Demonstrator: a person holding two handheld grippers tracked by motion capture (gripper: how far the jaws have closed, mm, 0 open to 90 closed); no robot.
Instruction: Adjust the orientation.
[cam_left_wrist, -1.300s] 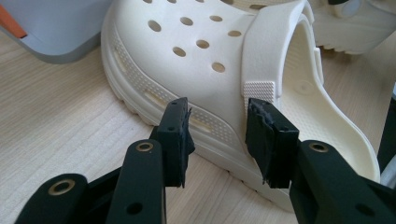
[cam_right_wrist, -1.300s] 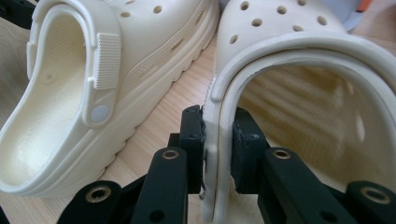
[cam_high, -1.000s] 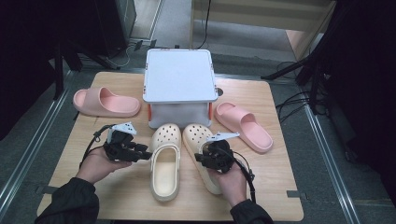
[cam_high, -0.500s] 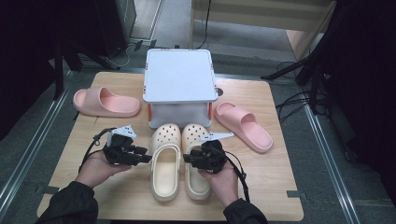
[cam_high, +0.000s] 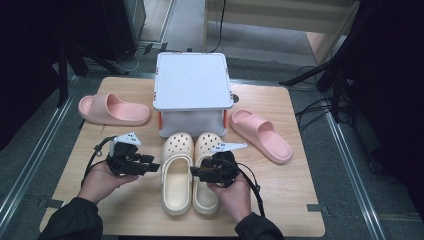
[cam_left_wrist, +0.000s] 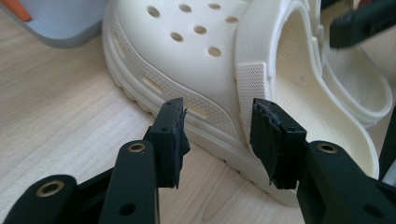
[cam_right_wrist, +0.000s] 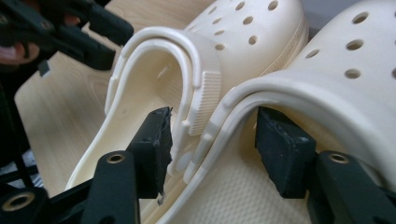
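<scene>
Two cream clogs lie side by side, toes toward the box: the left clog (cam_high: 176, 186) (cam_left_wrist: 187, 46) (cam_right_wrist: 252, 32) and the right clog (cam_high: 206, 146) (cam_right_wrist: 336, 70). My left gripper (cam_high: 154, 165) (cam_left_wrist: 222, 140) sits at the left clog's outer side. Its jaws have just been opening and are open astride the sole edge, not pressing. My right gripper (cam_high: 194, 173) (cam_right_wrist: 212, 144) reaches from the right over the seam between the clogs. Its jaws have just been opening wide. One stands inside each clog, with the adjoining rims between them and a gap on the left side.
A white lidded box (cam_high: 191, 90) with orange latches stands behind the clogs. A pink slide (cam_high: 112, 110) lies at the back left and another pink slide (cam_high: 260, 135) at the right. The wooden table (cam_high: 285, 200) ends close behind my hands.
The right hand shifted left and swung the right clog from a slant to lie parallel against the left clog, then its jaws spread. The left hand stayed put, its jaws a little wider.
</scene>
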